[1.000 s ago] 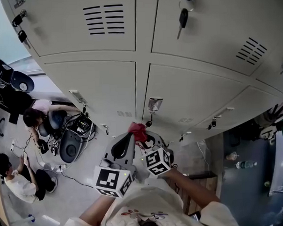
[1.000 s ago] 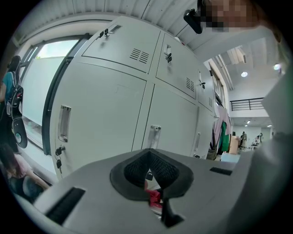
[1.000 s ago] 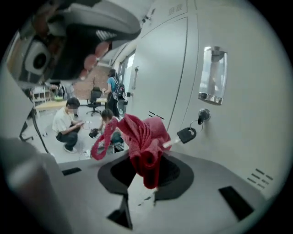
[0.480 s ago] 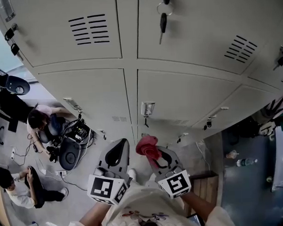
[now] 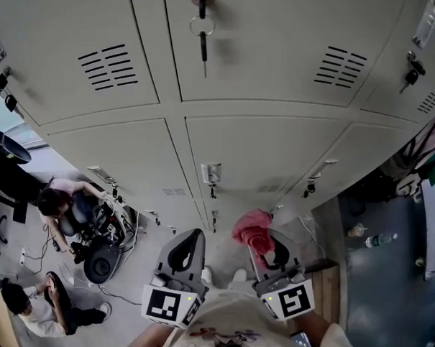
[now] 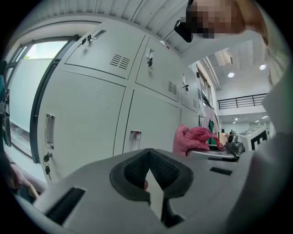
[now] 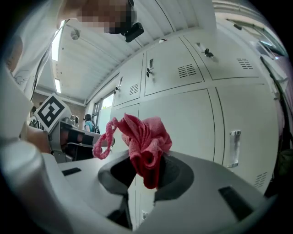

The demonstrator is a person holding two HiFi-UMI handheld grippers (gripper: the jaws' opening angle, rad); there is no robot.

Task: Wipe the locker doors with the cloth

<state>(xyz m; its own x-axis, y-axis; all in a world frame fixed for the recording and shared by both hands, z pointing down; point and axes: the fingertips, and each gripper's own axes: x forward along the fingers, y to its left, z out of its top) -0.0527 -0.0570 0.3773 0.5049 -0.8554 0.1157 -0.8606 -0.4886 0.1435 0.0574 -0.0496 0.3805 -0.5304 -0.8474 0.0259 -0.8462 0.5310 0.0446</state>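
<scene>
Pink cloth (image 7: 144,137) held up before pale locker doors (image 5: 271,80)
The doors are flat painted metal with slotted vents and small bright handles, and a key (image 5: 203,44) hangs from one upper lock. The left claw (image 6: 149,153) is pressed together with nothing in it. The right claw (image 7: 146,160) pinches the cloth in front of the lower doors: a crumpled, nubbly pink rag with a loose loop at one side
</scene>
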